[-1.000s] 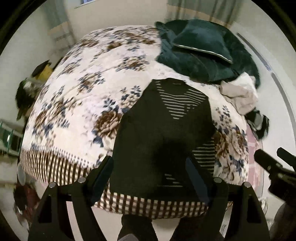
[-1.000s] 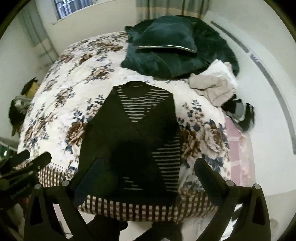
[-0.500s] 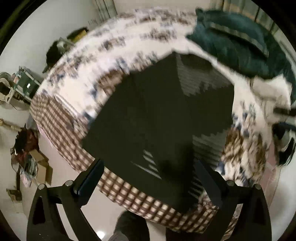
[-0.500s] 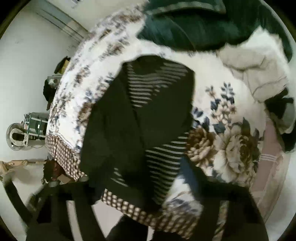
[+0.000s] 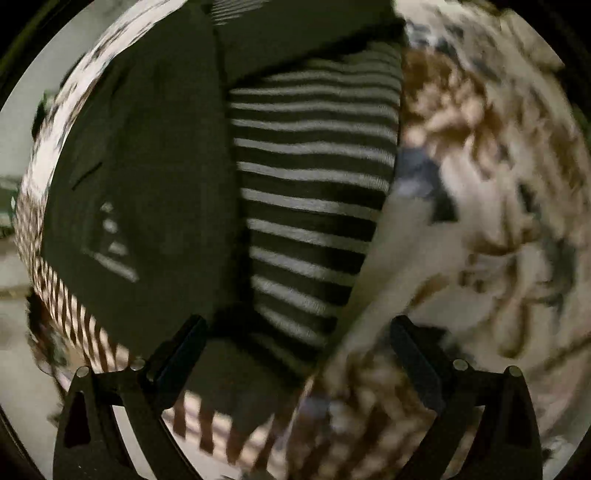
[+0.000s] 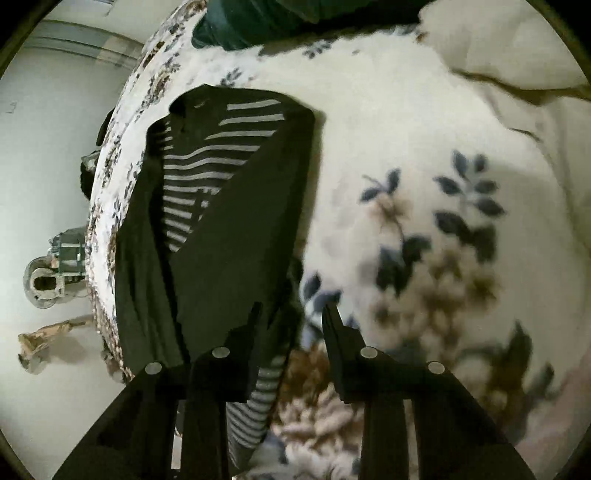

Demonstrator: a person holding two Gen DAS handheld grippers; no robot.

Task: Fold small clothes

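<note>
A small black top with white-striped panels (image 5: 306,192) lies flat on a floral bedspread (image 5: 480,206), its hem at the checked bed edge. My left gripper (image 5: 295,339) is open, low over the striped lower right part, fingers wide apart. The same top (image 6: 221,206) shows in the right wrist view. My right gripper (image 6: 291,325) hangs close over the top's right edge, jaws partly closed with a gap, holding nothing that I can see.
A dark green blanket (image 6: 258,22) and a beige garment (image 6: 509,48) lie at the far side of the bed. Floor clutter (image 6: 48,280) sits left of the bed. The checked bed border (image 5: 207,417) runs below the top's hem.
Both grippers have dropped from well above the bed to close over the top's right side. The right gripper's jaws have narrowed. The left view is blurred by motion.
</note>
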